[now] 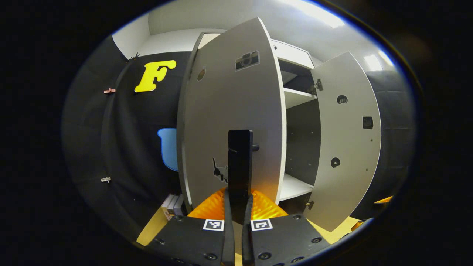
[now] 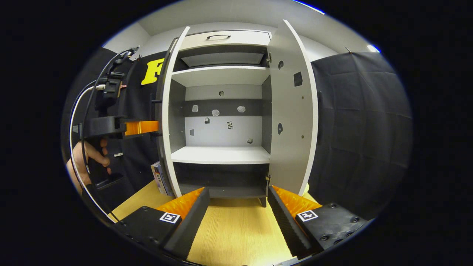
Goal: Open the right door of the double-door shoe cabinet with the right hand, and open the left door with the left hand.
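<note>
Left hand-held gripper (image 1: 238, 221): fingers nearly together, clamped on the dark upright handle (image 1: 240, 162) of the tall grey-white left door (image 1: 229, 111), which stands swung out, long axis vertical, its face decorated with small stickers. Right hand-held gripper (image 2: 238, 218): fingers spread wide, holding nothing, aimed at the white double-door shoe cabinet (image 2: 221, 111) standing on the pale wooden floor (image 2: 236, 229). Right door (image 2: 292, 111) also open, edge-on. White shelves (image 2: 221, 154) exposed inside. A hand (image 2: 87, 159) grips the left tool.

Left hand-held gripper (image 1: 238, 218) closed, right hand-held gripper (image 2: 238, 210) wide apart.
</note>
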### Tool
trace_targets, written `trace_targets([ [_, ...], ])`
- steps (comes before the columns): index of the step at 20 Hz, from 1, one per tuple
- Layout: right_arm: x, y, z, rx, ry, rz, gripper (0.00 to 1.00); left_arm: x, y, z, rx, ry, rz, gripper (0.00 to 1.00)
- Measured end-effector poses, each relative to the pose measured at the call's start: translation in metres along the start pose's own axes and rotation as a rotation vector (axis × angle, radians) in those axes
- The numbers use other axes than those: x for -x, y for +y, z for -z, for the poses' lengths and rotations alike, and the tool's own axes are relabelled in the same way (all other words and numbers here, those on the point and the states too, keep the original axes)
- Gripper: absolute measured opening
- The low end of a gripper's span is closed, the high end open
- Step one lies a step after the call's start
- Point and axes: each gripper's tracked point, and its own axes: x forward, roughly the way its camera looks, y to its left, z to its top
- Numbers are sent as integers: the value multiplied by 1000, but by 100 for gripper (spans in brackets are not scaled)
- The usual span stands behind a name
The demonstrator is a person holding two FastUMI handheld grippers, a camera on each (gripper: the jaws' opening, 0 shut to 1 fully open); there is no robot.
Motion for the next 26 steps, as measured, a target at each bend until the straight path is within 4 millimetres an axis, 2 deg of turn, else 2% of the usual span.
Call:
trace_targets([
  [8,1,10,10,6,12,-16,99,7,18,-2,-33,-13,-39,12],
  [12,5,6,11,6,5,-3,99,8,21,-2,-13,-19,-57,12],
  [16,12,2,20,-1,24,16,99,11,42,-6,-30,-47,-120,11],
  [19,17,6,24,23,25,12,99,9,65,-7,-36,-55,-211,6],
  [20,19,9,25,27,27,8,99,9,69,-8,-26,-58,-181,5],
  [23,19,17,27,34,34,-6,99,7,36,-8,68,-67,-104,5],
  [26,18,20,19,37,27,-13,99,17,50,0,23,-38,-137,5],
])
